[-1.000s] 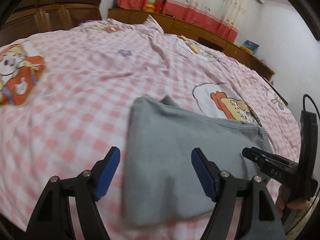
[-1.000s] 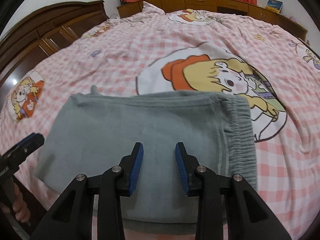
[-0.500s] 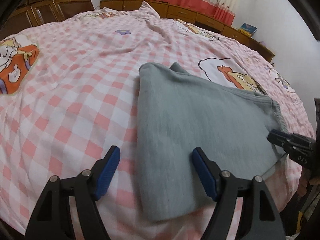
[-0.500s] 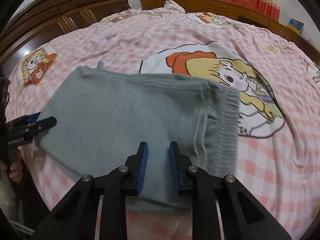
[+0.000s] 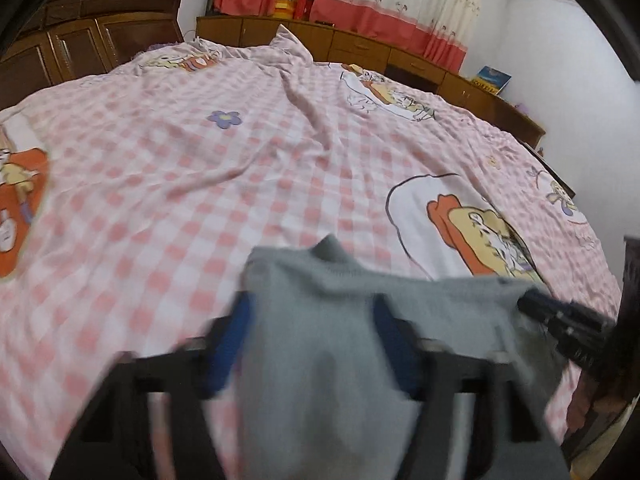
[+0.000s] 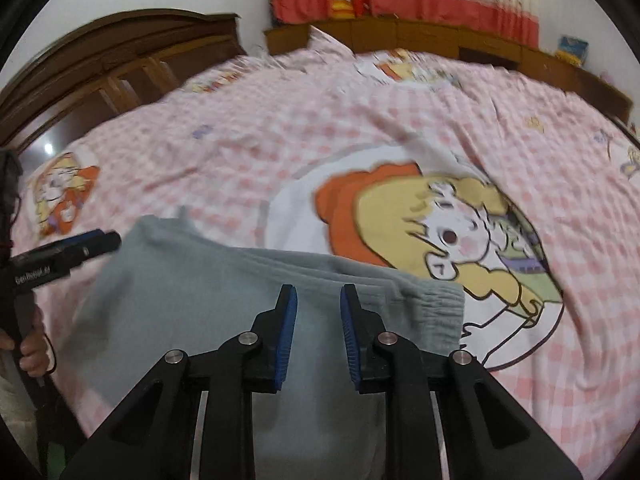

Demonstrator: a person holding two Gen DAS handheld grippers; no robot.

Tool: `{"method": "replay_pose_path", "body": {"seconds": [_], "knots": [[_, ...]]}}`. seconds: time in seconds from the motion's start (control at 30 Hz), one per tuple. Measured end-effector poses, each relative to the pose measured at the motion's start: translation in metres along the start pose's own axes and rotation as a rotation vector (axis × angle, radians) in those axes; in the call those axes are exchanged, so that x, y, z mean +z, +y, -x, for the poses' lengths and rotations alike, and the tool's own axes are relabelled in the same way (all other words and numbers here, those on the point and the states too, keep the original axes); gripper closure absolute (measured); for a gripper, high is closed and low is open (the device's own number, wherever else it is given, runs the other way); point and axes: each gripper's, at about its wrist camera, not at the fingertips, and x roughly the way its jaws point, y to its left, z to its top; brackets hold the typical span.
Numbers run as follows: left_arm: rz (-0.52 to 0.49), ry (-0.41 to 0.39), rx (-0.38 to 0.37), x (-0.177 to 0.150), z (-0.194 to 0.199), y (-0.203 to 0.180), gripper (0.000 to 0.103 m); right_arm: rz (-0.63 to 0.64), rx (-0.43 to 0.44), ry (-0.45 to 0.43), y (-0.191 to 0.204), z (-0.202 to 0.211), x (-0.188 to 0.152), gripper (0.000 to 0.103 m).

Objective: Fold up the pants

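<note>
1. Pants (image 6: 224,304): grey knit, folded into a compact block near the near edge of the bed (image 5: 168,184), with the ribbed waistband (image 6: 436,312) at the right end. Compared with half a second ago the block sits lower and closer in both views. The left wrist view is now heavily blurred, which suggests a quick movement of that hand.

2. Left claw (image 5: 312,344): fingers set wide apart, straddling the left part of the pants. Blur hides whether the pads touch the cloth, and no grip is visible. It was open about as far a second ago.

3. Right claw (image 6: 316,336): a clear gap shows between the blue pads, wider than half a second ago, when they stood nearly together. It is positioned over the cloth beside the waistband with nothing held.

4. Reading: with one claw reopened and neither gripping, the fold appears complete or nearly so. A final fold, smoothing or a withdrawal is the likely remaining step.

5. Surface: the bed carries a pink-and-white checked sheet, lightly wrinkled, with printed cartoon figures (image 6: 440,232).

6. Room: a dark wooden wardrobe (image 5: 92,40) stands beyond the far left corner of the bed. Low wooden cabinets (image 5: 360,48) and red-banded curtains (image 5: 400,4) line the far side.
</note>
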Motion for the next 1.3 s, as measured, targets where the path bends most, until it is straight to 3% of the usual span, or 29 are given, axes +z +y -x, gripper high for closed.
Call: {"method": "replay_pose_path", "body": {"seconds": [0.03, 0.1, 0.2, 0.5, 0.67, 0.77, 0.83, 1.03, 1.3], "knots": [[0.011, 0.016, -0.001, 0.003, -0.011, -0.001, 0.072, -0.022, 0.001, 0.026, -0.009, -0.013, -0.001, 0.080], [0.036, 0.059, 0.018, 0.004, -0.032, 0.002, 0.073, -0.059, 0.050, 0.045, -0.022, -0.031, -0.008, 0.080], [0.042, 0.110, 0.073, -0.003, -0.059, 0.010, 0.076, -0.056, 0.088, -0.004, -0.028, -0.039, -0.020, 0.081], [0.024, 0.067, 0.074, -0.017, -0.052, 0.010, 0.076, -0.054, 0.105, -0.007, -0.030, -0.040, -0.021, 0.081], [0.017, 0.068, 0.051, -0.027, -0.020, 0.002, 0.052, -0.114, 0.116, 0.019, -0.035, -0.020, -0.019, 0.081], [0.018, 0.064, 0.070, -0.039, -0.003, -0.006, 0.044, -0.174, 0.132, 0.018, -0.043, 0.000, -0.024, 0.080], [0.026, 0.057, 0.075, -0.047, 0.008, -0.011, 0.038, -0.186, 0.123, 0.013, -0.045, 0.015, -0.028, 0.069], [0.069, 0.063, 0.085, -0.071, 0.030, -0.018, 0.033, -0.237, 0.040, -0.045, -0.060, 0.052, -0.048, 0.048], [0.081, 0.092, 0.123, -0.089, 0.049, -0.028, 0.033, -0.382, 0.149, 0.048, -0.077, 0.052, -0.082, 0.047]]}}
